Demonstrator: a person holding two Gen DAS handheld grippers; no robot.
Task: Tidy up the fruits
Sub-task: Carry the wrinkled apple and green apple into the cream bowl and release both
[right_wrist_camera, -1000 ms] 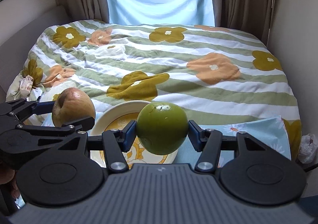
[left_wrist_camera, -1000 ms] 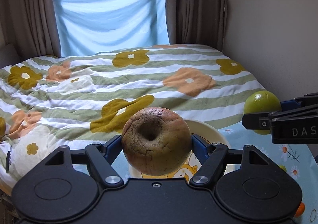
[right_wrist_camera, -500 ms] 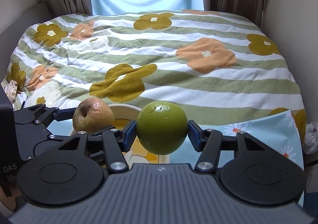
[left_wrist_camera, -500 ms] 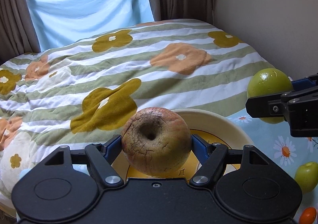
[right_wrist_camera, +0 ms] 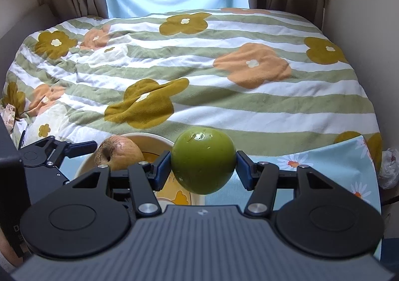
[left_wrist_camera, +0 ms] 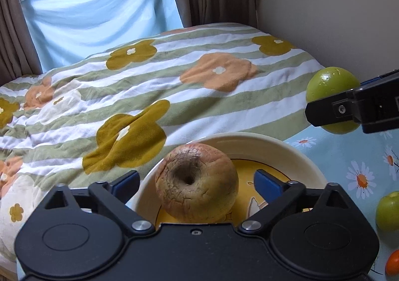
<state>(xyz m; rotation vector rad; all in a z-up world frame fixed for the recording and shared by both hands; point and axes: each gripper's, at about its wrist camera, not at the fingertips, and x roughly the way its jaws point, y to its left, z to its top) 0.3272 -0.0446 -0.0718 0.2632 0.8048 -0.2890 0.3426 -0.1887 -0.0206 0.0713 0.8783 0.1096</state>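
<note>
Now parted, the left gripper [left_wrist_camera: 197,182] has let go of the brown apple [left_wrist_camera: 197,182], which half a second ago sat clamped between its pads and now rests in the cream bowl [left_wrist_camera: 286,147] just ahead. To its right, the right gripper [right_wrist_camera: 203,166] stays clamped on the green apple [right_wrist_camera: 203,160], likely next for the bowl.

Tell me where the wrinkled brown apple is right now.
In the left wrist view the wrinkled brown apple sits low and centre in the cream bowl, between the open left gripper jaws, which stand clear of it.
</note>
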